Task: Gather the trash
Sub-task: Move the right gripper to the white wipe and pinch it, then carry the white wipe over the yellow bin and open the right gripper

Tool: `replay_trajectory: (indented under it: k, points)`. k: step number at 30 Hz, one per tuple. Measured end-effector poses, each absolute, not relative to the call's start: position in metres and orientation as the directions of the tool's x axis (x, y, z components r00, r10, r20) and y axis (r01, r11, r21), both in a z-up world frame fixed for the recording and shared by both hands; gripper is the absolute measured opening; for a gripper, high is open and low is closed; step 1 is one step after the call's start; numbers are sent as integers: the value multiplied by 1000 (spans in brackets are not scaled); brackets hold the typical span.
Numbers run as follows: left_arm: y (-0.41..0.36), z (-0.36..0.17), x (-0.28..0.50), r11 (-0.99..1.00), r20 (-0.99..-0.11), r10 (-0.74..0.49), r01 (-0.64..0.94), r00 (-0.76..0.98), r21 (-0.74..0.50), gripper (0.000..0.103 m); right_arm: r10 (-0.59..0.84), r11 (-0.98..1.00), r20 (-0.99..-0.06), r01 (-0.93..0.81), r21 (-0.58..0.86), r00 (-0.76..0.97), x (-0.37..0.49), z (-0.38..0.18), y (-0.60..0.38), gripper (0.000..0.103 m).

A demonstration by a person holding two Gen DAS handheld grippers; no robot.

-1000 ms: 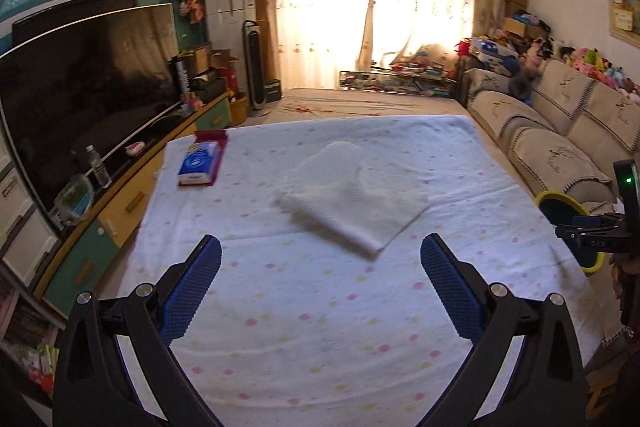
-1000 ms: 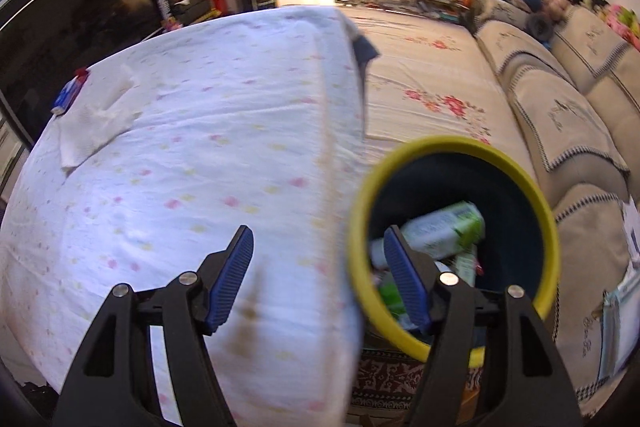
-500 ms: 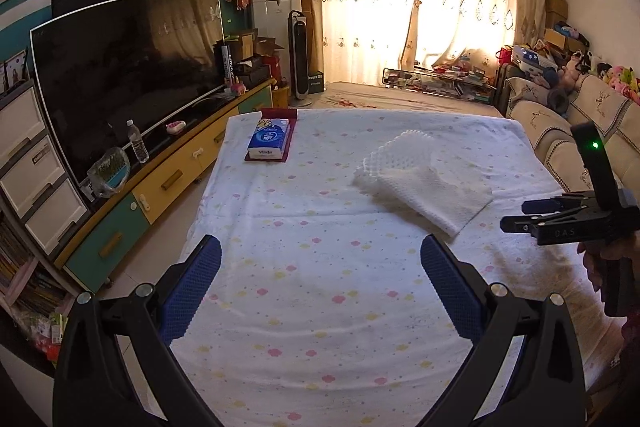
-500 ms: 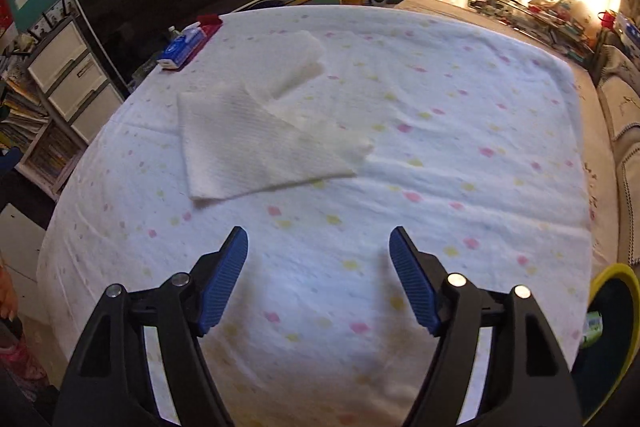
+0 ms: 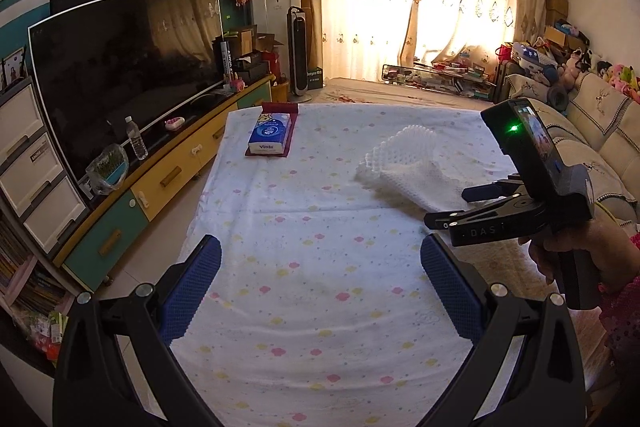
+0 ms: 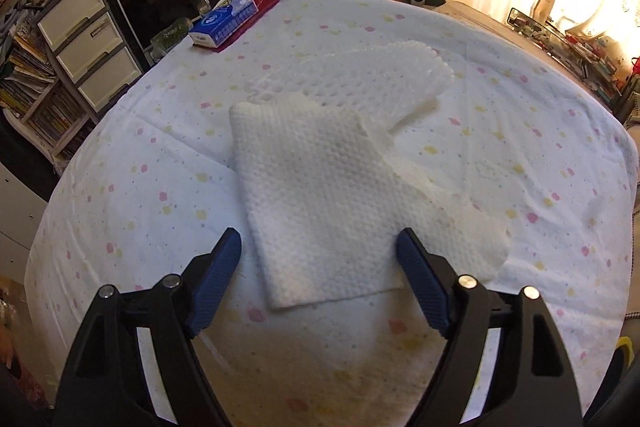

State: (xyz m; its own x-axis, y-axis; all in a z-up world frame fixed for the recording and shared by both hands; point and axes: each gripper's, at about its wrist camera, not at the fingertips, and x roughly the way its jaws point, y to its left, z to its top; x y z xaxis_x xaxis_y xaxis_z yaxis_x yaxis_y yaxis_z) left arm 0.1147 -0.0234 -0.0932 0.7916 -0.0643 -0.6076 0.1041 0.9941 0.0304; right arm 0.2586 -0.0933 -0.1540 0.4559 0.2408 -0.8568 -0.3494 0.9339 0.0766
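a white, dimple-textured paper towel (image 6: 320, 195) lies flat near the middle of the table, on a white tablecloth with small pink and yellow flowers (image 6: 520, 131), its near edge between the tips of the right gripper (image 6: 319, 259). under its far right corner lies a second white sheet with a scalloped edge (image 6: 360, 79). the right gripper's blue-padded jaws are opening, spread to either side of the towel and not pressing it. the cloth around the two sheets is bare out to the table's edges. at the far left corner a blue tissue pack (image 6: 222, 23) sits on a dark red mat (image 6: 260, 1). a yellow bin rim (image 6: 624, 347) shows at the near right edge; its contents are hidden. the left gripper (image 5: 320, 287) hangs over bare cloth at the near end, jaws spread wide, nothing between them.
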Motion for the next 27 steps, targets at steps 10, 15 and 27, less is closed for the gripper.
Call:
replay_trajectory:
  k: [10,15,27]
  points:
    - [-21,-98,117,995,-611,-69,99,789,16,98,209,940,-846,-340,35,490,242,-148,-100,8]
    - [-24,-97,116,994,-607,-65,105,792,29,98,280,922,-826,-376,90,489,215,-135,-105,7]
    - [-37,-95,112,991,-604,-89,133,792,28,98,317,933,-760,-332,142,567,148,-89,-167,7]
